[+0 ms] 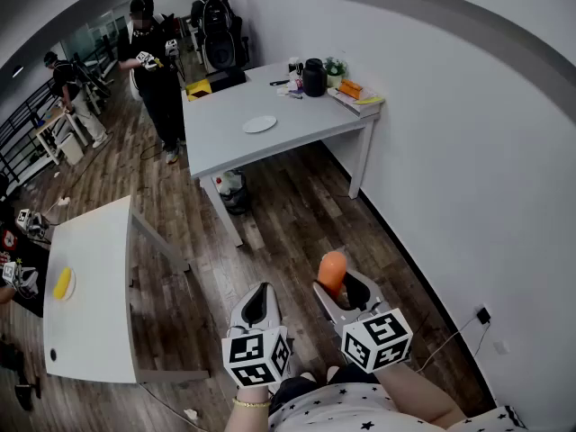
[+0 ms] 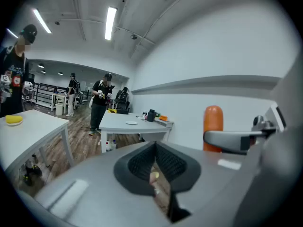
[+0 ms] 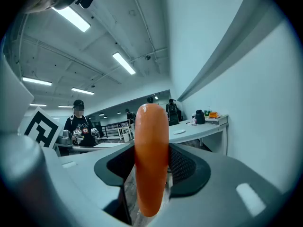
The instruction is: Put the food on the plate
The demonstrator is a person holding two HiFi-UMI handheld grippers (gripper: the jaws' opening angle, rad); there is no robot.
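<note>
An orange sausage (image 1: 332, 271) stands upright between the jaws of my right gripper (image 1: 339, 288), which is shut on it; it fills the middle of the right gripper view (image 3: 151, 160). My left gripper (image 1: 256, 306) hangs just left of it, shut with nothing held. In the left gripper view the sausage (image 2: 213, 126) shows at the right. A small white plate (image 1: 259, 124) lies on the grey table (image 1: 225, 138) far ahead; it is also small in the left gripper view (image 2: 131, 122) and the right gripper view (image 3: 178, 131).
A white table (image 1: 90, 304) at the left carries a yellow item (image 1: 61, 283) on a plate. A black jug (image 1: 313, 77) and boxes sit at the grey table's far end. A person (image 1: 153, 70) stands behind it. Wood floor lies between; a white wall runs along the right.
</note>
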